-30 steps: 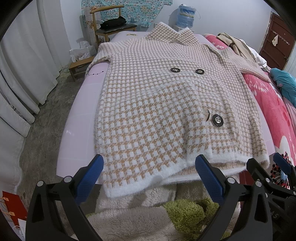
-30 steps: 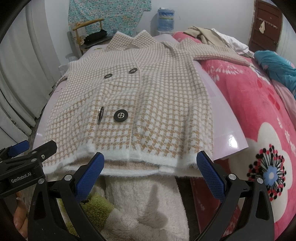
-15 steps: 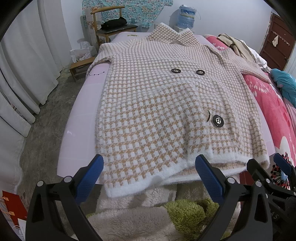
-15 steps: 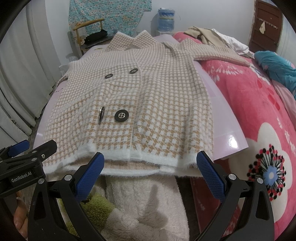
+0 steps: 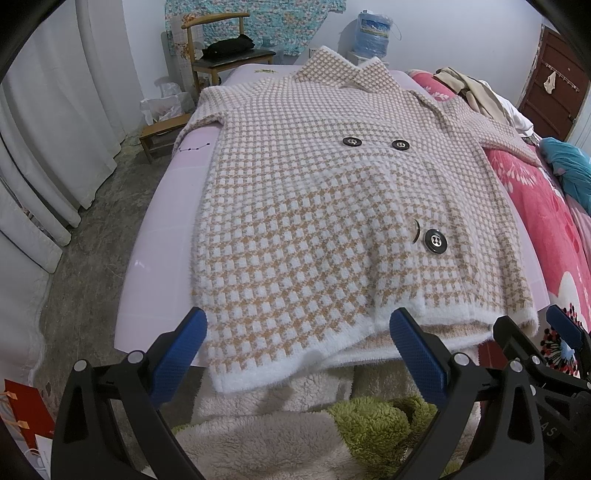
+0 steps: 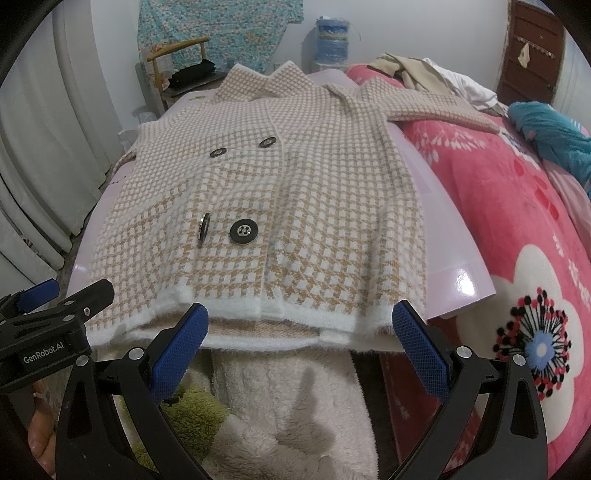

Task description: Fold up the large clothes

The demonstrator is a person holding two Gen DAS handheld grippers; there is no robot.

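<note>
While 2 tongs gape, 1 coat [image 5: 332,221] shows 4 buttons [image 5: 436,241].

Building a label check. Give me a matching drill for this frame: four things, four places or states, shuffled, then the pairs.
Things:
1. coat
2. left gripper
3. water jug
4. teal garment

Places or states:
A. by the far wall
B. on the pink blanket
C. open, short of the hem
D. spread flat, buttons up

Pairs: 1-D, 2-C, 3-A, 4-B
</note>
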